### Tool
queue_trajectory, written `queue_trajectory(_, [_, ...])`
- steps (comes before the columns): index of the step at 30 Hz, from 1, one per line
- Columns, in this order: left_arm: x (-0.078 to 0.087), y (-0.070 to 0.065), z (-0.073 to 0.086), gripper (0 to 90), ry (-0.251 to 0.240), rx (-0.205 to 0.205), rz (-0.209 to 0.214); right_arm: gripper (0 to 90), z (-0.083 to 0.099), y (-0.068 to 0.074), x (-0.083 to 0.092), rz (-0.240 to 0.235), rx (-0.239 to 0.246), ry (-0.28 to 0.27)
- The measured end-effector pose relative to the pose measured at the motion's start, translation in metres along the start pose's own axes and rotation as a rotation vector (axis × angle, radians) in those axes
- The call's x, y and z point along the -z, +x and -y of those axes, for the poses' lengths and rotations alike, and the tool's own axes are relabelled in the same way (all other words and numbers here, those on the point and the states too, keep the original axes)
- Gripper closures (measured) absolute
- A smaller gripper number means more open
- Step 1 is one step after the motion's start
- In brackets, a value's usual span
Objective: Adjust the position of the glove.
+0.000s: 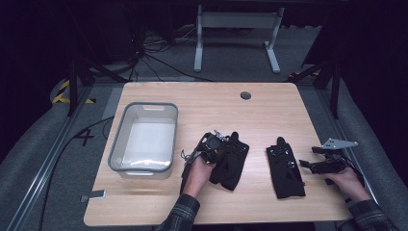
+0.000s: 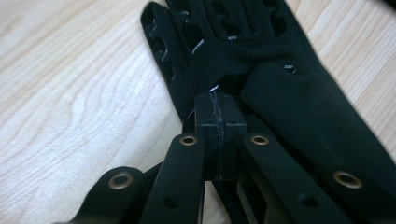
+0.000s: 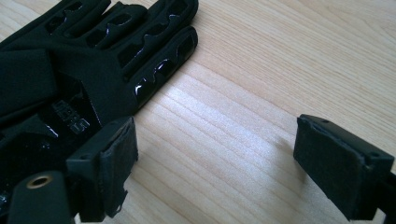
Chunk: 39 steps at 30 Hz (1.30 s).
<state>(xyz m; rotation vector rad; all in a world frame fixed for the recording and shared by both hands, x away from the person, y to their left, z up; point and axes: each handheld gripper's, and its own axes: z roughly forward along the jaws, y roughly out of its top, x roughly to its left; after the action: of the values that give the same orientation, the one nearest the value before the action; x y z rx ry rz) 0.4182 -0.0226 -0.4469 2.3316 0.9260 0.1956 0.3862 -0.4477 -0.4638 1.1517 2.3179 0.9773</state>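
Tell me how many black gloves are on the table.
2: one black glove lies right of the grey bin, under the left gripper; the other glove lies flat beside the right gripper.

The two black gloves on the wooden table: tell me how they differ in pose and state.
The left black glove is bunched and folded, with the left gripper shut on its fabric. The right black glove lies flat and spread out, and the right gripper rests beside it with open jaws, not gripping it. The left glove lies nearer the grey plastic bin. Both are black, with glossy raised patterning, on the wooden table.
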Motion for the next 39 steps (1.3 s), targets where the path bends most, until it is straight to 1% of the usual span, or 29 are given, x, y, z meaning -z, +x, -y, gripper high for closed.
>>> queue_trajectory(3, [-0.001,-0.002,0.0,89.6,0.005,-0.011,-0.008,14.1,0.0,0.0,0.0,0.0,0.0,0.0])
queue_trajectory(6, [0.001,-0.009,0.003,89.6,0.016,-0.023,-0.01,14.1,0.0,0.0,0.0,0.0,0.0,0.0])
queue_trajectory(10, [0.004,-0.017,0.008,89.5,0.027,-0.035,0.006,14.1,0.0,0.0,0.0,-0.001,0.001,0.001])
queue_trajectory(12, [0.006,-0.022,0.011,89.5,0.033,-0.043,0.01,14.2,0.0,0.0,0.0,-0.002,0.004,0.001])
queue_trajectory(14, [0.007,-0.024,0.012,89.5,0.037,-0.047,0.009,14.6,0.0,0.0,0.0,-0.004,0.006,0.001])
queue_trajectory(15, [0.008,-0.028,0.014,89.5,0.037,-0.047,0.003,15.3,0.0,0.0,0.0,-0.006,0.007,0.001])
queue_trajectory(18, [0.01,-0.031,0.019,89.5,0.031,-0.042,0.021,17.2,-0.001,0.0,0.002,-0.013,0.009,0.006])
queue_trajectory(21, [0.012,-0.034,0.021,89.5,0.033,-0.043,0.028,26.3,-0.003,0.002,0.008,-0.027,0.014,-0.007])
queue_trajectory(22, [0.012,-0.035,0.022,89.5,0.033,-0.048,0.028,33.0,-0.005,0.004,0.011,-0.039,0.019,-0.017])
queue_trajectory(23, [0.013,-0.035,0.022,89.5,0.036,-0.055,0.026,39.6,-0.006,0.007,0.014,-0.072,0.02,-0.024])
queue_trajectory(24, [0.013,-0.036,0.022,89.5,0.038,-0.056,0.026,45.3,-0.008,0.01,0.016,-0.087,0.029,-0.027])
queue_trajectory(25, [0.013,-0.037,0.023,89.5,0.031,-0.053,0.024,51.9,-0.008,0.014,0.017,-0.115,0.04,-0.028])
queue_trajectory(26, [0.013,-0.037,0.023,89.5,0.031,-0.053,0.024,51.9,-0.008,0.014,0.017,-0.115,0.04,-0.028])
queue_trajectory(27, [0.012,-0.037,0.024,89.5,0.028,-0.05,0.022,56.8,-0.009,0.017,0.018,-0.135,0.053,-0.024])
queue_trajectory(29, [0.012,-0.038,0.024,89.5,0.026,-0.047,0.02,70.9,-0.011,0.028,0.017,-0.196,0.085,-0.015])
queue_trajectory(31, [0.012,-0.038,0.024,89.5,0.025,-0.047,0.014,76.5,-0.012,0.034,0.015,-0.225,0.097,-0.007])
queue_trajectory(32, [0.012,-0.038,0.024,89.6,0.025,-0.047,0.014,76.5,-0.012,0.034,0.015,-0.225,0.097,-0.007])
queue_trajectory(33, [0.012,-0.038,0.024,89.6,0.024,-0.045,0.014,78.8,-0.013,0.035,0.014,-0.233,0.103,-0.003])
queue_trajectory(34, [0.012,-0.038,0.024,89.6,0.021,-0.04,0.014,83.9,-0.013,0.04,0.011,-0.252,0.117,0.018])
queue_trajectory(36, [0.011,-0.039,0.024,89.7,0.015,-0.032,0.009,86.1,-0.013,0.043,0.006,-0.257,0.137,0.046])
queue_trajectory(39, [0.01,-0.039,0.023,89.8,0.015,-0.028,-0.002,87.6,-0.015,0.044,0.004,-0.264,0.142,0.049])
